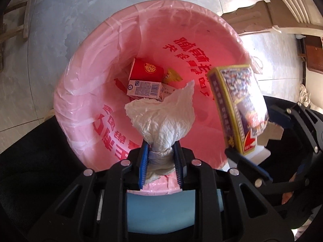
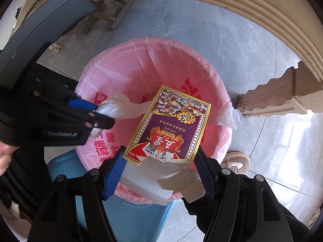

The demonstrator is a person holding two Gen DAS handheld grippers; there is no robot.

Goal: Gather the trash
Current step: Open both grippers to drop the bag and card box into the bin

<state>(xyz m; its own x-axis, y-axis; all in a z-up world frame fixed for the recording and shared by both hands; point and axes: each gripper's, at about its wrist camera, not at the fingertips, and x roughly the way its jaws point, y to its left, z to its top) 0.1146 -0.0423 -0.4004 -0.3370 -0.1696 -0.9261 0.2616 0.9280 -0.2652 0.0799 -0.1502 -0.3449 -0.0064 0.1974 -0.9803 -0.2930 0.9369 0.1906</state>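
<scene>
Left gripper (image 1: 159, 151) clamped tight on a crumpled white tissue (image 1: 161, 113), blue pads (image 1: 143, 161) pinching its twisted neck, loose end fanning out over the open mouth of the bin. Seen from the right wrist camera: same left gripper (image 2: 101, 117) entering from the left edge, tissue (image 2: 117, 109) poking out past its tips above the pink liner.

Below and in the middle: blue trash bin (image 1: 161, 211) lined with a pink plastic bag (image 1: 84, 92) printed with red characters, bag edge folded over the rim. At the bottom of the bag, a red and white carton (image 1: 145, 80) lying on its side, a yellow wrapper (image 1: 171, 76) just beside it.

To the right: right gripper (image 2: 161, 161) closed on a playing-card box (image 2: 171, 125), jaws held fairly wide by the box's width, blue pads (image 2: 115, 173) pressing its two long edges near the torn-open end. Box purple, gold and red, flat face up to the camera, hanging over the right half of the bin opening; in the left wrist view the same box (image 1: 238, 109) upright at the right side of the bag.

Farther right: grey marbled floor (image 2: 232, 46), a carved beige furniture leg (image 2: 282, 92), a pale shoe (image 2: 236, 159) just beyond the bin's rim.
</scene>
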